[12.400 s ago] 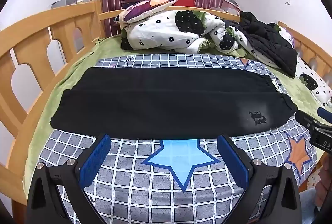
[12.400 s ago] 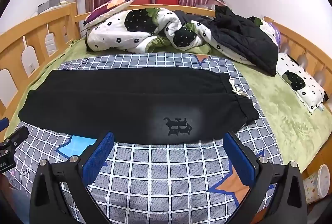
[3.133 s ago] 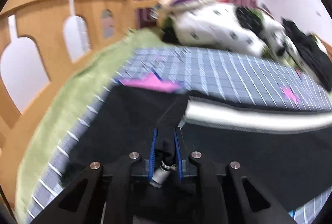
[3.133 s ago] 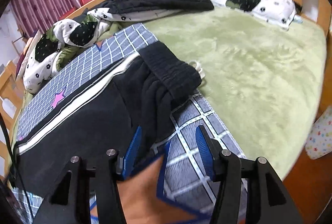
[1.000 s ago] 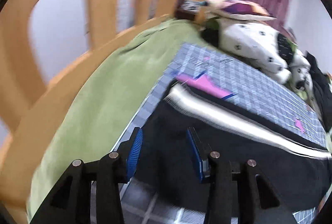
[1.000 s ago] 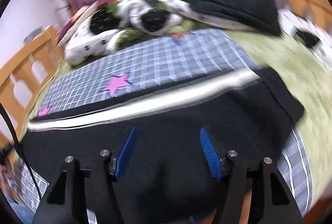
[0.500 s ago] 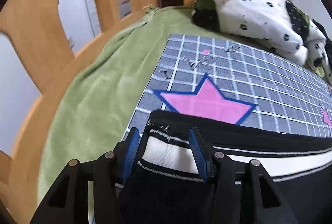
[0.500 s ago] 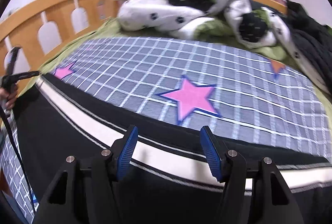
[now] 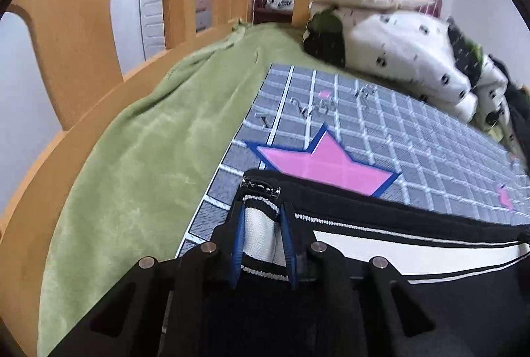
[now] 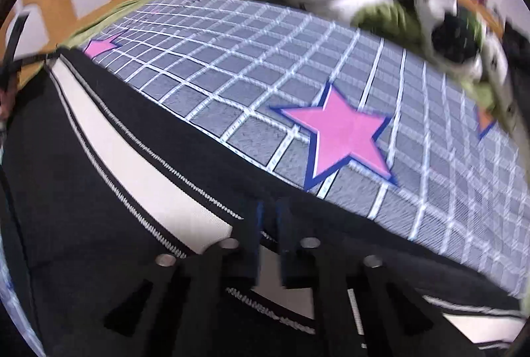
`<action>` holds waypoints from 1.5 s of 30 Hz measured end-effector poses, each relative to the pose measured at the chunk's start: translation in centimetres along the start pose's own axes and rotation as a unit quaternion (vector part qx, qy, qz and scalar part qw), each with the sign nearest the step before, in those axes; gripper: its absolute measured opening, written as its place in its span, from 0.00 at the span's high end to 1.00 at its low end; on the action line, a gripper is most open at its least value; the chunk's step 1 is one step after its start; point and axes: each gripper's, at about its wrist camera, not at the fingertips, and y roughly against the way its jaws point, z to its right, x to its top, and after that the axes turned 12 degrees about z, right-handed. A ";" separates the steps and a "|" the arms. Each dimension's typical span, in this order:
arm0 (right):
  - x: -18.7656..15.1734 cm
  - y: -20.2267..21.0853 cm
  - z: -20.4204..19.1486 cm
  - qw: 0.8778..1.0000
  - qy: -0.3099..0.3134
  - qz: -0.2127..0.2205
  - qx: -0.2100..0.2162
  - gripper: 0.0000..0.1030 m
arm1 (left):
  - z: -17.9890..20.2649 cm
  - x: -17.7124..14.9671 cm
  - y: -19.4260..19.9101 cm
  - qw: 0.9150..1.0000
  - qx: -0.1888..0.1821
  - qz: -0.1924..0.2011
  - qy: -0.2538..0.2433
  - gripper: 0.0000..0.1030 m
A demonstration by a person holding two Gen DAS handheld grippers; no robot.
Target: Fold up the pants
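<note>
The black pants (image 9: 430, 290) with a white side stripe lie lengthwise on the grey checked blanket (image 9: 381, 125). My left gripper (image 9: 261, 218) is shut on the pants' cuff end, pinching the white stripe beside a pink star. In the right wrist view the pants (image 10: 82, 175) stretch from the left edge to the bottom right. My right gripper (image 10: 269, 211) is shut on the pants' far edge near the middle of the leg, below a pink star (image 10: 341, 135).
A wooden bed rail (image 9: 82, 25) runs along the left, with a green blanket (image 9: 139, 158) beneath the checked one. A bundled white spotted quilt (image 9: 407, 42) and a pillow lie at the bed's far end.
Both grippers have closed on the pants: the left on the cuff end, the right on the far edge at mid-leg. Half a second ago both stood open over the fabric.
</note>
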 end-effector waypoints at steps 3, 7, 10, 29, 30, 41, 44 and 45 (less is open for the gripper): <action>0.4 2.2 0.3 0.999 -0.013 0.039 0.003 0.96 | -0.4 1.2 0.5 1.000 -0.013 0.015 0.018 0.81; 1.5 2.8 0.9 0.998 -0.025 0.065 0.004 0.96 | -0.2 2.5 -1.1 1.000 -0.007 0.012 0.019 0.81; 1.1 0.0 1.2 0.999 -0.032 0.036 0.000 0.96 | 0.4 1.3 -3.9 1.000 0.020 -0.021 -0.005 0.81; -3.8 4.6 10.1 0.984 -0.158 0.029 -0.078 0.63 | 11.9 1.4 -0.1 0.995 -0.089 -0.029 -0.047 0.40; -4.4 3.2 10.5 0.984 -0.160 0.015 -0.080 0.64 | 13.1 0.8 -0.9 0.993 -0.101 -0.043 -0.053 0.40; -4.6 1.8 11.1 0.983 -0.158 0.032 -0.092 0.67 | 11.9 -2.8 -3.2 0.995 -0.026 -0.076 -0.062 0.39; -4.4 3.4 11.0 0.974 -0.197 0.032 -0.104 0.63 | 10.6 -3.3 0.6 0.994 -0.055 -0.081 -0.041 0.39; -4.4 4.4 11.0 0.972 -0.212 0.038 -0.097 0.59 | 10.3 -3.6 1.7 0.994 -0.067 -0.086 -0.032 0.39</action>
